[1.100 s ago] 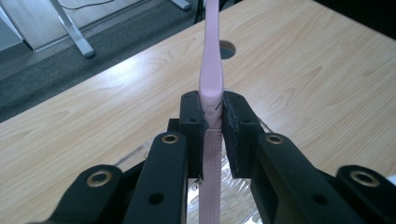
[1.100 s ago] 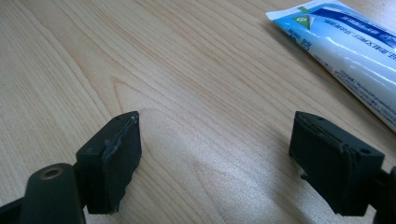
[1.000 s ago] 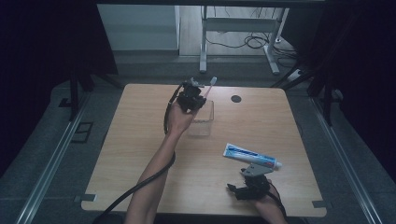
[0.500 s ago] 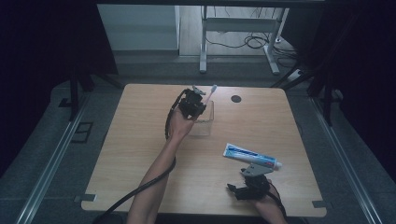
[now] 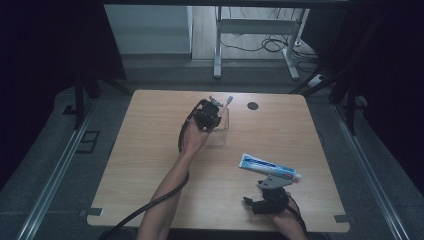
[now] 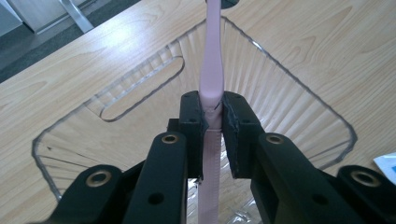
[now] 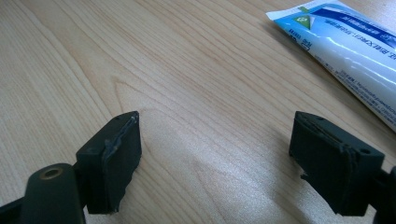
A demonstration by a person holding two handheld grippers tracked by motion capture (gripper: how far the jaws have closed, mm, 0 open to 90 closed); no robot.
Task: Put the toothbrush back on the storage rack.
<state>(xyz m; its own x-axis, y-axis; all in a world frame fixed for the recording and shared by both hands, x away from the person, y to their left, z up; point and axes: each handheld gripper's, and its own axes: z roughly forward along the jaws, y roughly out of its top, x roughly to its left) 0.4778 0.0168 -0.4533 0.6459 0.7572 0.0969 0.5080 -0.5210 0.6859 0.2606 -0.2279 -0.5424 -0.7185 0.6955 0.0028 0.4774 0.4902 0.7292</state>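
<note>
Holding item: pink toothbrush (image 6: 211,79), slim moulded handle with a flat strip below the grip, pale bristle head visible in the high view (image 5: 229,100). Clamped between the jaws of the left gripper (image 6: 212,122), which are closed tight on the handle's lower neck. Position: over the clear plastic container (image 6: 289,107), at the far middle of the table.

Container: transparent, ribbed walls, rounded corners, one slotted hand-hole (image 6: 142,87) in a side wall; stands on the wooden table (image 5: 150,130). Toothbrush passes above its open top; contact with the rim cannot be told.

Toothpaste tube (image 5: 269,168): white and blue, lying flat at the near right, slanting from far left to near right. In the right gripper view it sits at the upper right (image 7: 345,42), just beyond the jaws and apart from them.

Right gripper (image 7: 215,161): jaws spread wide, nothing between them, low over bare wood near the table's near edge (image 5: 267,199).

Open room: broad bare tabletop at left and at far right; small dark round mark (image 5: 253,105) near the far edge, right of the container.
</note>
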